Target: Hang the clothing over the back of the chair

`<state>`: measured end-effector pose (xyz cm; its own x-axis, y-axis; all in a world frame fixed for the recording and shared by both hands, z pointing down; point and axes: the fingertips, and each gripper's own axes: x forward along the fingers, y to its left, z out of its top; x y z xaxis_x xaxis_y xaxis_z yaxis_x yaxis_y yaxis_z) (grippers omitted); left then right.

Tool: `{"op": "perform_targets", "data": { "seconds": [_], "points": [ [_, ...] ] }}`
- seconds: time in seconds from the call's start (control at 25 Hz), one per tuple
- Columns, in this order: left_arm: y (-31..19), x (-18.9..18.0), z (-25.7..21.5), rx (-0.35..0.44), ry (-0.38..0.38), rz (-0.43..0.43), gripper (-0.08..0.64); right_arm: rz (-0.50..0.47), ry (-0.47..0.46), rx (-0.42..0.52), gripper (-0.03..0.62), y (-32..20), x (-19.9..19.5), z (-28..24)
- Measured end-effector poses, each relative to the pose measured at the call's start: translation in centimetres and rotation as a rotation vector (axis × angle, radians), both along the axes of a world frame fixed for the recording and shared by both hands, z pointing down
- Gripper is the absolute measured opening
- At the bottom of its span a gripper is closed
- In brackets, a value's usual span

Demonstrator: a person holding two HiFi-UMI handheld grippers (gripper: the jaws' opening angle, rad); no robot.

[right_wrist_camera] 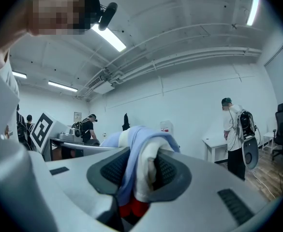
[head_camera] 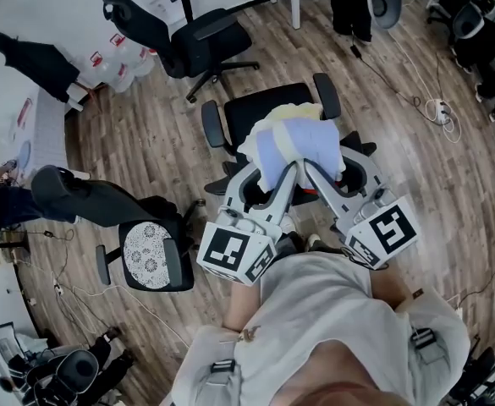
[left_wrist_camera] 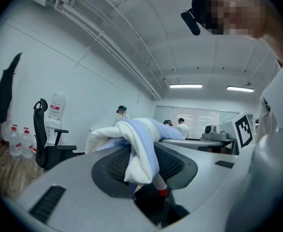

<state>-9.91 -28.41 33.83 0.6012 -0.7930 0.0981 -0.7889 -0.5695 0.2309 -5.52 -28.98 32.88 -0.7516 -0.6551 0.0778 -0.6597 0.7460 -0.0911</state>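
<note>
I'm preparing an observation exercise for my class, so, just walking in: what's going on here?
A person in a pale top holds a two-jaw gripper in each hand. The left gripper and the right gripper each have their fingers closed on the same bunched light-blue and cream fabric garment. They carry it between them above a black office chair. The garment is gathered in a heap and is not yet hung over the chair's back.

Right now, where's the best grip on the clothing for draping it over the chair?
Probably its bunched edge, from the person's side: the clothing gathers into a thick fold there, which the left gripper and right gripper pinch, above the chair.
</note>
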Motion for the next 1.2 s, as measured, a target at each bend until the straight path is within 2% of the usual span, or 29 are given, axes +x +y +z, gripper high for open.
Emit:
{"op": "perform_targets", "data": {
  "seconds": [0.48,0.76,1.2],
  "points": [
    [4.7,2.7,0.8,-0.015,-0.037,-0.108,0.135,-0.091,-0.046,-0.036,0.12,4.5,2.7,1.1],
    [7.2,2.9,1.8,-0.038,-0.06,-0.169,0.135,-0.14,-0.057,-0.055,0.12,6.8,2.9,2.2],
    [8.1,2.0,4.8,-0.115,-0.078,-0.144,0.137,-0.113,-0.012,-0.149,0.12,7.7,2.1,5.4]
  ]
}}
